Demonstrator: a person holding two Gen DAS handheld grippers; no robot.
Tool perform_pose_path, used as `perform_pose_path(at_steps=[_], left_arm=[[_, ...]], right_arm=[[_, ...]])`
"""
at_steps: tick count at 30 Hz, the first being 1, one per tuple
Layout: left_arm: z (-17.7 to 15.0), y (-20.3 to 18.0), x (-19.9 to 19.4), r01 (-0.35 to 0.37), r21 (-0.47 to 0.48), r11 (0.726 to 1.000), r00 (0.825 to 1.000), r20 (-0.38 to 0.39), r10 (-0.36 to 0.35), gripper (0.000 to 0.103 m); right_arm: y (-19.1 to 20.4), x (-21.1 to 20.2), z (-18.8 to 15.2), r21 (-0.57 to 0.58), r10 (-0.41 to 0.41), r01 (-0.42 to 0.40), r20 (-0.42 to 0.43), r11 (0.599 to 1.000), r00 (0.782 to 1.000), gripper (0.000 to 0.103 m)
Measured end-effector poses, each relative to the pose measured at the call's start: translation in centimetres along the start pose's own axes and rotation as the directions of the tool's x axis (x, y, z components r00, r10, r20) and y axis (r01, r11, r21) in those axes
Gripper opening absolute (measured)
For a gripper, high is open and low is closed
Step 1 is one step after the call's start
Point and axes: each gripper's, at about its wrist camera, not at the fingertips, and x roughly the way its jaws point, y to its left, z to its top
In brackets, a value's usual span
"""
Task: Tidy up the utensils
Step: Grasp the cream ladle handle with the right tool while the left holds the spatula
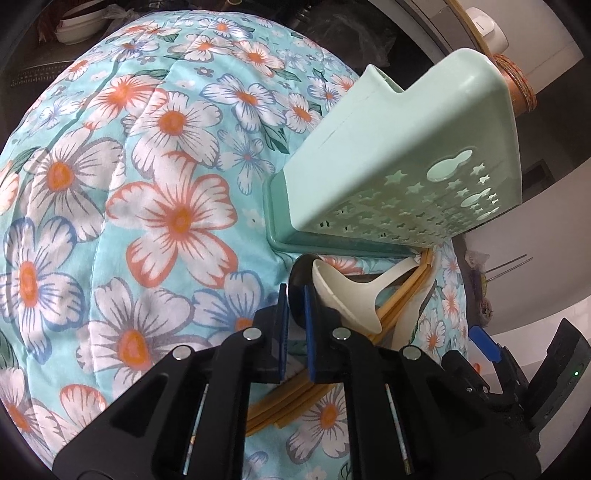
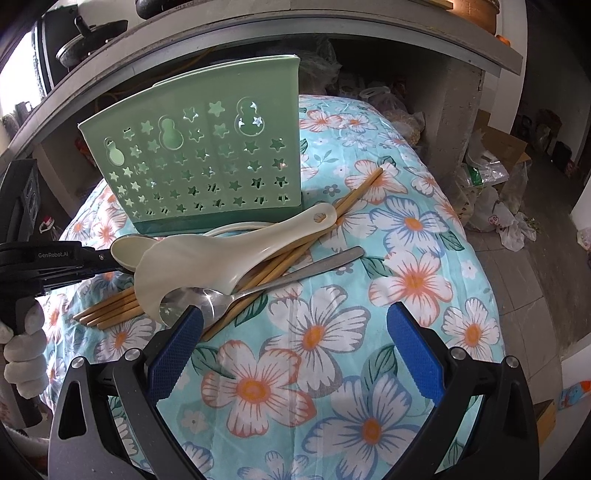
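A pale green utensil holder [image 1: 406,155] [image 2: 207,155] with star cutouts stands on the floral cloth. In front of it lies a heap: bamboo chopsticks [image 2: 110,310] [image 1: 402,306], a white rice paddle [image 2: 229,254], a cream spoon [image 2: 125,251] [image 1: 332,291] and a metal spoon [image 2: 258,288]. My left gripper [image 1: 296,321] [image 2: 107,260] is shut on the rim of another, dark metal spoon's bowl [image 1: 297,284] at the heap's left end, right beside the cream spoon. My right gripper [image 2: 295,310] stands open above the cloth, its left pad close to the metal spoon's bowl.
The floral cloth [image 1: 147,206] [image 2: 388,266] covers a rounded table. A gloved hand [image 2: 22,350] holds the left gripper's handle. A concrete shelf [image 2: 258,29] arches behind the holder; bags and boxes [image 2: 491,192] crowd the floor at right. White bowls [image 1: 81,29] sit far back.
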Motion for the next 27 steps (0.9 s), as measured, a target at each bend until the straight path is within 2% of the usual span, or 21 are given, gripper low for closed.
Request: perform_pose_path(at_steps=[27], left_arm=[[0.07, -0.1, -0.24, -0.005, 0.019, 1.0, 1.0, 0.013, 0.005, 0.007]], right_arm=[[0.07, -0.26, -0.08, 0.0, -0.003, 0.003, 0.002, 1.0, 1.0, 0.097]])
